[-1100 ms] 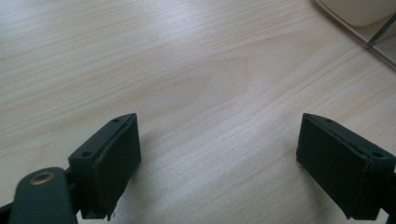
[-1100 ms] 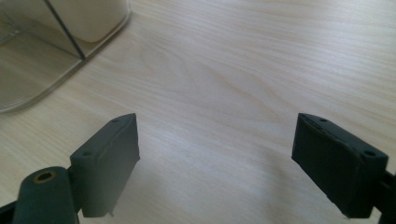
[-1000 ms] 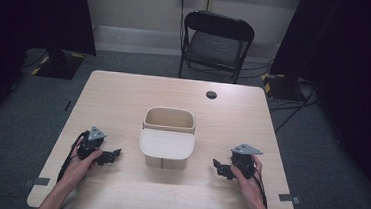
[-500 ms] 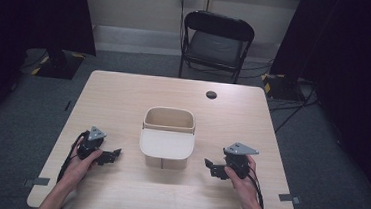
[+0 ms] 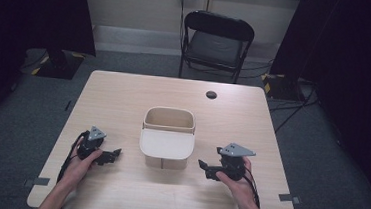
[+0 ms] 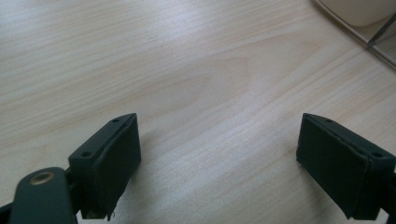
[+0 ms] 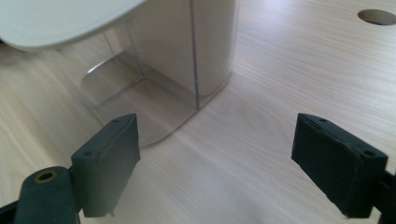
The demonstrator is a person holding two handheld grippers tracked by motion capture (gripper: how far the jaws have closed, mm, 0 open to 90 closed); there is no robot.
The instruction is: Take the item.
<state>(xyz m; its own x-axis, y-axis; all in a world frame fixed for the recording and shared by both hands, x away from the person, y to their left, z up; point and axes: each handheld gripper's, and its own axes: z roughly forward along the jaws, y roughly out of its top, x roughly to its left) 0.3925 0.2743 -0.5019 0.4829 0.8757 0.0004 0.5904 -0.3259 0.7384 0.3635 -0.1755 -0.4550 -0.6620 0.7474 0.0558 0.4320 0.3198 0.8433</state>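
We note a light wood bench (image 5: 123, 99) with a beige bin (image 5: 168, 138) standing at its centre. The bin's far half is an open rounded box; its near half is covered by a pale lid or flap tilted toward the person. In the right tool view the lower body of the bin (image 7: 187, 60) looks clear or translucent, with the pale flap overhanging it at the top left. We find no brand, label or writing that can be read on the bin, the tools or the bench.

Left tool (image 5: 112, 155): held in the person's left hand (image 5: 85, 161), at 8 o'clock from the bin, resting low on the bench, jaws pointing toward the bin but well apart from it. In the left tool view its jaws stand wide, with bare wood grain between them; a corner of the bin (image 6: 359, 11) sits at 1 o'clock in that view.

Right tool (image 5: 203, 168): held in the right hand (image 5: 236, 181), at 4 o'clock from the bin, near it and not touching. Grey three-cornered plate on top. In the right tool view the jaws stand wide with nothing between them, and the bin lies just ahead at 11 o'clock.

A round dark hole (image 5: 211, 94) is in the bench at 1 o'clock from the bin. A black folding chair (image 5: 217, 44) stands on grey floor beyond the far edge, at 12 o'clock.
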